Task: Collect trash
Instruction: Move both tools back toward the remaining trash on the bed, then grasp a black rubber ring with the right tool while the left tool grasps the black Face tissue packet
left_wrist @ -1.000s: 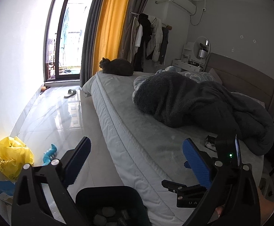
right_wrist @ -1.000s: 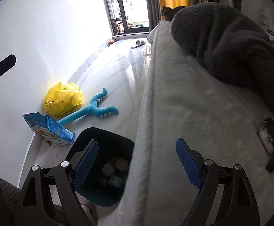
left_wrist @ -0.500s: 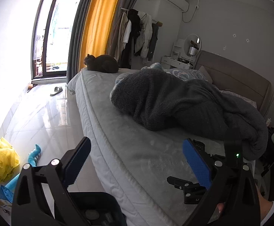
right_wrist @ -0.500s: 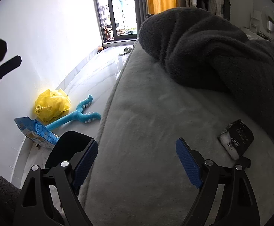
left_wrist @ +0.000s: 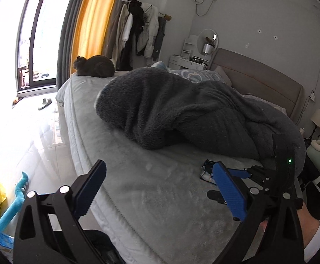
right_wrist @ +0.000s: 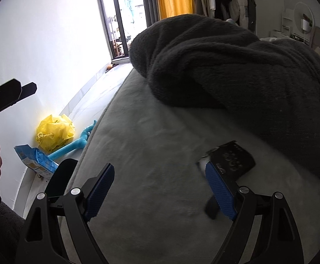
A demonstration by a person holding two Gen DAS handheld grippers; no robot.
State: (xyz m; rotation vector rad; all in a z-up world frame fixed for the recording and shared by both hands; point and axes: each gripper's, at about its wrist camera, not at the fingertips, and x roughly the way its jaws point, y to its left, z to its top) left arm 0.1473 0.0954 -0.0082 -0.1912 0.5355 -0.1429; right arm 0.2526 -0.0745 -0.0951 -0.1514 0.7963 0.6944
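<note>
A black wrapper point(right_wrist: 231, 160) with a white torn end lies flat on the grey bed point(right_wrist: 160, 154), just beyond my right gripper's right finger. It also shows in the left wrist view point(left_wrist: 206, 171), partly hidden. My right gripper point(right_wrist: 159, 184) is open and empty, low over the bed. My left gripper point(left_wrist: 157, 187) is open and empty over the bed's edge. The dark trash bin point(right_wrist: 60, 173) stands on the floor beside the bed. A small black strip point(right_wrist: 211, 206) lies by the right finger.
A dark fleece blanket point(left_wrist: 182, 110) is heaped across the bed, and a cat point(left_wrist: 94, 66) lies at its far corner. On the floor by the wall are a yellow bag point(right_wrist: 54, 132), a blue packet point(right_wrist: 34, 158) and a blue toy point(right_wrist: 76, 143).
Both grippers have swung from the bin and floor towards the bed. The right gripper has come closer to the black wrapper. The bin has slid to the views' lower left.
</note>
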